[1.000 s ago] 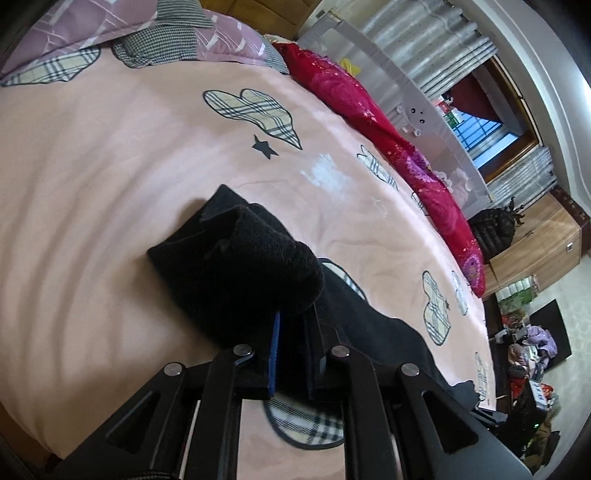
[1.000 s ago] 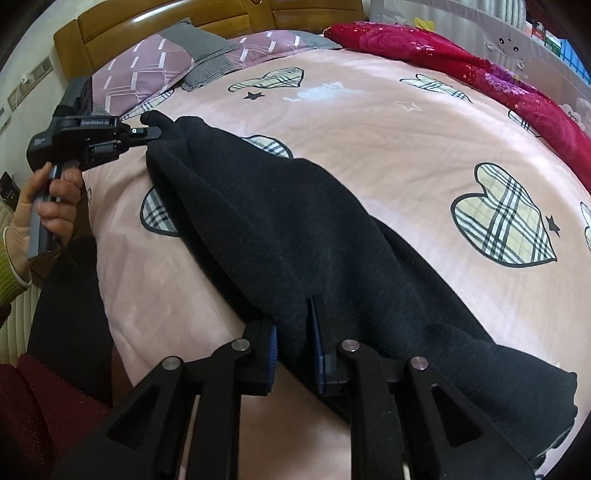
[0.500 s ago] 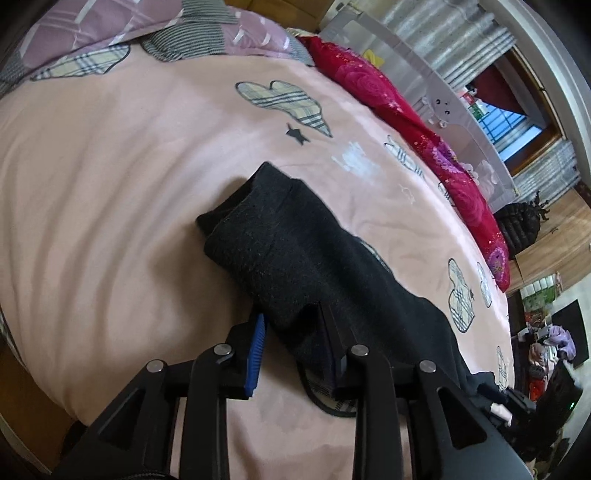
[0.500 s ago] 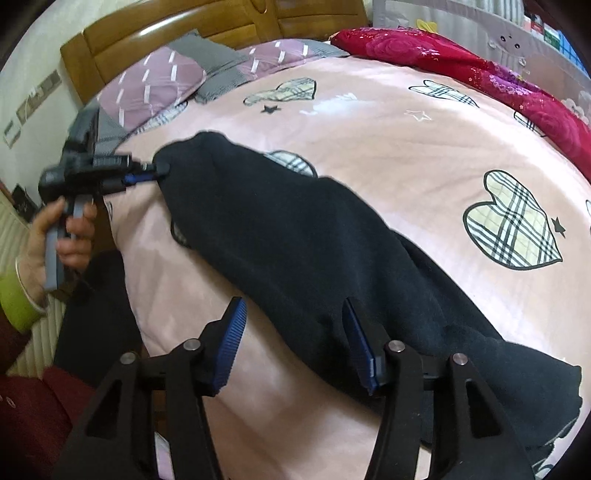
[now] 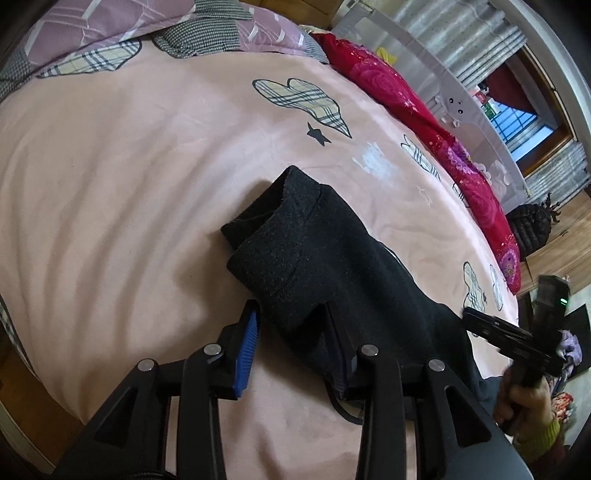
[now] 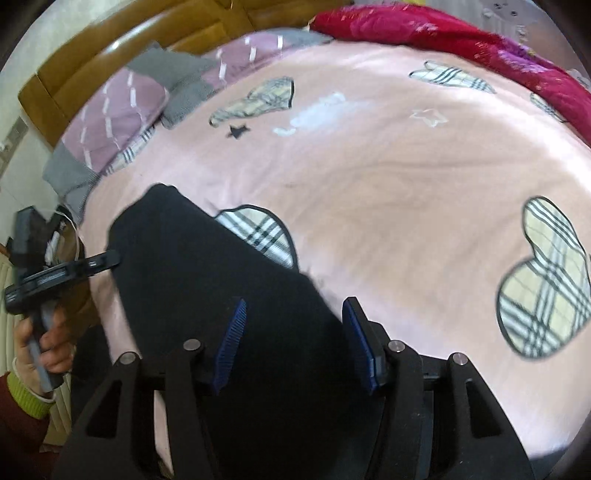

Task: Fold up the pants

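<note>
Pants (image 5: pixel 332 273) of thick black fabric lie on the pink bedspread (image 5: pixel 129 166) near the bed's front edge, stretched in a long band with one end bunched into a loose, doubled-over roll. The left gripper (image 5: pixel 291 332) has its jaws spread, and that bunched end sits in the gap between them — the cloth touches at least the inner face of one finger, but nothing is pinched. The right gripper (image 6: pixel 295 332), seen from its own camera, is likewise spread wide above the middle of the dark band, holding nothing. With both tools loose, the risk, as I judge it, is in the next grab: the end is a soft double layer, so closing on it could catch only the top ply and leave the under layer dragging, which would skew the fold. The fabric also lies near the mattress edge, so a careless tug toward the person might slide part of it off the side. The right-hand view is smeared by motion, so how well that gripper lines up with the cloth is hard to judge — a blind close there could pinch the bedspread too. No box, basket or other container is in sight; pillows (image 5: pixel 110 33) and a red quilt (image 5: pixel 424 122) are the only other bedding.
</note>
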A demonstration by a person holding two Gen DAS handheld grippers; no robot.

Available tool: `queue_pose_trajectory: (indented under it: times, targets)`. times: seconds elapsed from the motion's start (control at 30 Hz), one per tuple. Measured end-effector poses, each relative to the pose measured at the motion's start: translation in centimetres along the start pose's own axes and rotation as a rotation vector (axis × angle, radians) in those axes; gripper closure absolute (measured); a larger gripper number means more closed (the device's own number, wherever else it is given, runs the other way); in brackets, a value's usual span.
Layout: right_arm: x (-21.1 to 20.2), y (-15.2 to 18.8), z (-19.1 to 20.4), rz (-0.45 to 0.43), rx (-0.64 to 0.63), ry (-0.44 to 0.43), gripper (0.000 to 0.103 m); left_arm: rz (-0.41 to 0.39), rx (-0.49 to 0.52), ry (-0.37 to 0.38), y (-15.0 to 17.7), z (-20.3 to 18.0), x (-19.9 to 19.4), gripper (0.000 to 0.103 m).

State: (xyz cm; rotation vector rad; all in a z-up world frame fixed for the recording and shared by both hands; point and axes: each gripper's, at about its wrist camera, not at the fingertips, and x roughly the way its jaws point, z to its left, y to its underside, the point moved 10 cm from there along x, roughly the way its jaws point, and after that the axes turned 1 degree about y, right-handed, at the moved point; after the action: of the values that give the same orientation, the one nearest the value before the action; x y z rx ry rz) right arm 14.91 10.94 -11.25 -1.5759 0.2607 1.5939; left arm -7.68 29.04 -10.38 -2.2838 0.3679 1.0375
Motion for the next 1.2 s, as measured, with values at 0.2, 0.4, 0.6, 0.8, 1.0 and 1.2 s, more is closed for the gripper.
queue_pose_trajectory:
  times: [0.2, 0.4, 0.6, 0.8, 1.0, 1.2]
  targets:
    - [4.3, -0.4, -0.4, 0.129, -0.005, -0.045, 0.048, 0.02, 0.002, 0.015, 0.1, -0.2, 1.4, 0.066]
    - [4.1, -0.9, -0.2, 0.11, 0.035, -0.134, 0.089, 0.029, -0.006, 0.015, -0.3, -0.1, 2.5, 0.065]
    - [1.8, -2.5, -2.6, -0.007, 0.215, -0.246, 0.098, 0.029, -0.027, 0.013, -1.5, 0.1, 3.1, 0.065]
    - [3.5, -1.7, -2.0, 0.014, 0.214, -0.234, 0.098, 0.023, -0.055, 0.008, -2.0, 0.8, 4.1, 0.065]
    - [3.2, -2.1, -2.9, -0.01, 0.236, -0.219, 0.098, -0.028, -0.044, 0.009, -4.6, -0.3, 4.6, 0.084]
    - [0.1, -2.5, -1.4, -0.066, 0.216, -0.236, 0.098, -0.074, -0.033, 0.1, -4.1, -2.8, -1.8, 0.085]
